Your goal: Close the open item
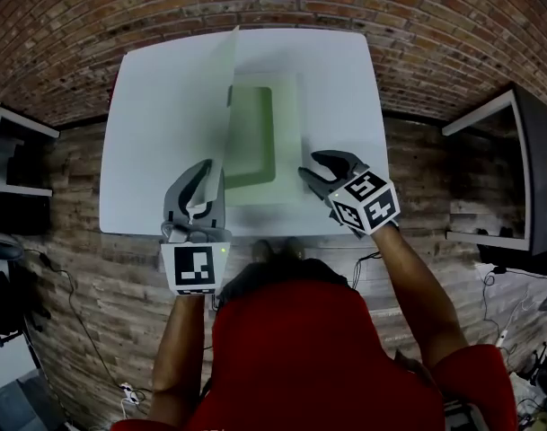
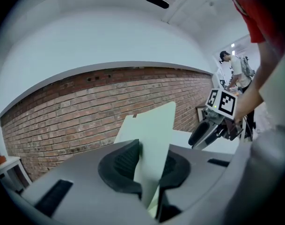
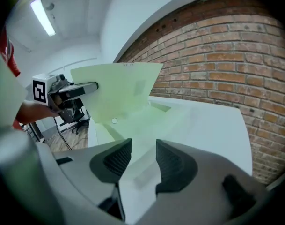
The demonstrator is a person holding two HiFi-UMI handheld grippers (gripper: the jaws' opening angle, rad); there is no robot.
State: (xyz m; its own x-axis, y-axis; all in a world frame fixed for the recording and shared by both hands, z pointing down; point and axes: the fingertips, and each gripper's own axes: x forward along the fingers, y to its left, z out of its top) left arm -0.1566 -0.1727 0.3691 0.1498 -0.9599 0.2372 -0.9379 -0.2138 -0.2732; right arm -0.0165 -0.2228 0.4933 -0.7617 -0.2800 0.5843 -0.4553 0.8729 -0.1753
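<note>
A pale green flat box (image 1: 264, 137) lies open on the white table (image 1: 156, 124), its lid (image 1: 226, 88) standing upright along the left side. My left gripper (image 1: 212, 173) is shut on the lid's near edge; in the left gripper view the lid (image 2: 154, 139) rises from between the pads of that gripper (image 2: 149, 165). My right gripper (image 1: 320, 171) stands open at the box's near right corner. In the right gripper view the box's base (image 3: 147, 125) shows through the gap of the open gripper (image 3: 140, 161), the pads apart from it, with the lid (image 3: 119, 90) beyond.
The table's near edge is right below both grippers. White shelves (image 1: 13, 151) stand at the left and a dark cabinet (image 1: 524, 169) at the right. Cables lie on the wooden floor. A brick wall runs behind the table. A person (image 2: 233, 69) stands far off.
</note>
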